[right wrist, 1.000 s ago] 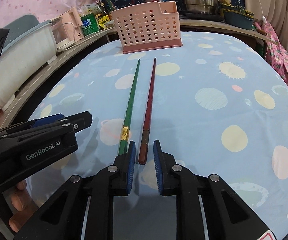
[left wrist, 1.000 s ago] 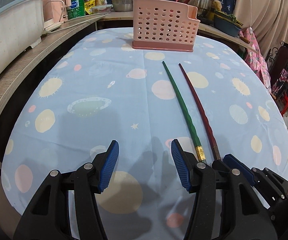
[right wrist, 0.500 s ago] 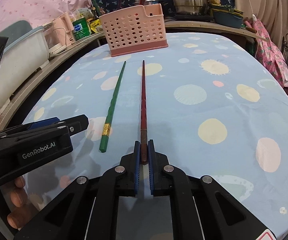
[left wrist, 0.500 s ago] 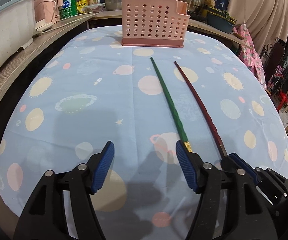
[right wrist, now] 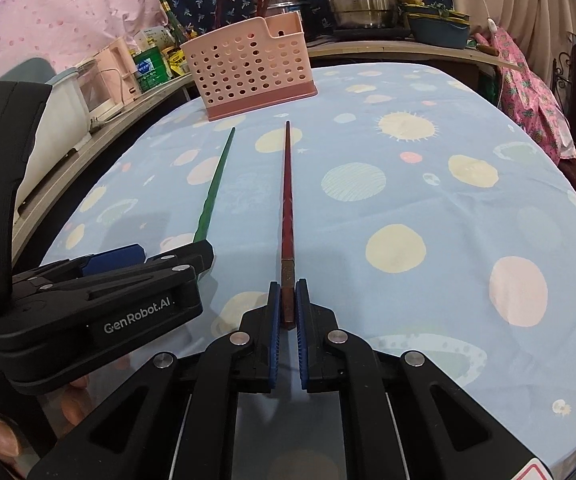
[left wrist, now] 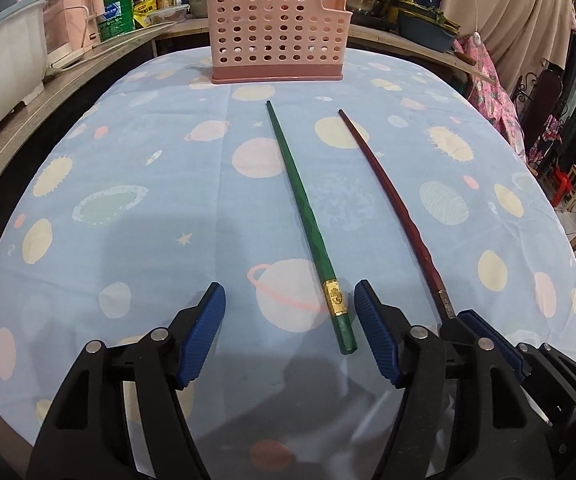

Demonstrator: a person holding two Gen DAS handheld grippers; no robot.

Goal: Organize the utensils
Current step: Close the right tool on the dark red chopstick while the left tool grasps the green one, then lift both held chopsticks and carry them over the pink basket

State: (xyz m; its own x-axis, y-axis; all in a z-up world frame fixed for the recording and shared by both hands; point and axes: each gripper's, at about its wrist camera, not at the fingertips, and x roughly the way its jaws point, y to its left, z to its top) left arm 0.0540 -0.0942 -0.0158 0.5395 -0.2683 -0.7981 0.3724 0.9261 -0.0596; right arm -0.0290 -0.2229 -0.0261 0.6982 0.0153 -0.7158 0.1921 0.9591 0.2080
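I am clamping my right hand-held gripper (right wrist: 287,312) on the thick end of the long dark-red chopstick (right wrist: 286,200) lying on the worktop (right wrist: 428,208), while my left hand-held gripper (left wrist: 290,334) is closing, pads clear, around the green gold-banded chopstick (left wrist: 308,220), and next both need lifting toward the pink perforated plastic basket (left wrist: 275,32).

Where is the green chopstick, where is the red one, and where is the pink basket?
green chopstick (left wrist: 308,216): left wrist view, middle of its shaft.
red chopstick (right wrist: 287,196): right wrist view, middle of its shaft.
pink basket (left wrist: 275,36): left wrist view, its holed front wall.
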